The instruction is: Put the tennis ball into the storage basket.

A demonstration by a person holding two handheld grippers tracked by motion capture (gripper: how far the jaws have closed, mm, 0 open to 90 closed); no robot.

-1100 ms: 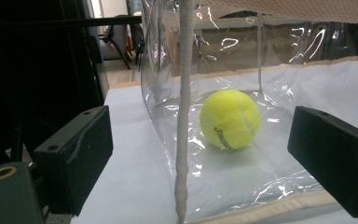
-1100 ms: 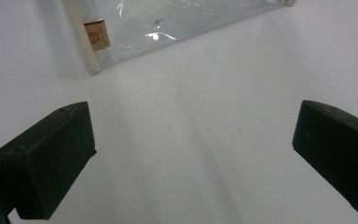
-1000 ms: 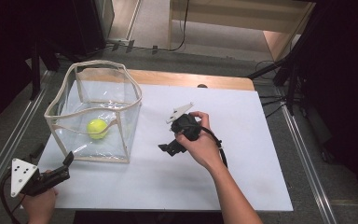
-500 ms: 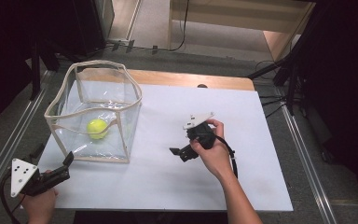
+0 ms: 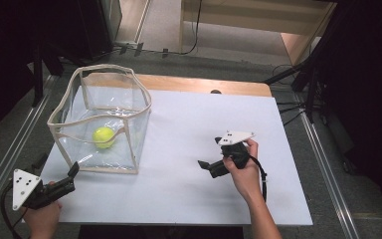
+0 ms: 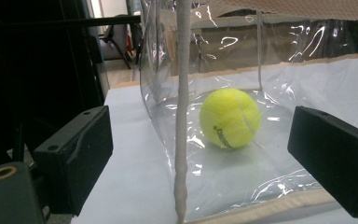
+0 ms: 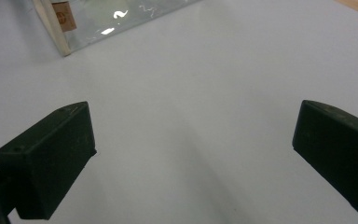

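A yellow ball (image 5: 104,137) lies inside the clear bin (image 5: 62,130).

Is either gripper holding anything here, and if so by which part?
Nothing is held. The left gripper and right gripper are open and empty; the tennis ball lies in the clear bag.

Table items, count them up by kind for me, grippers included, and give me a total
Balls: 1, a yellow tennis ball inside the bin.
Bins: 1, a clear bin with cream trim.
Grippers: 2, left gripper and right gripper, both open and holding nothing.
Total: 4
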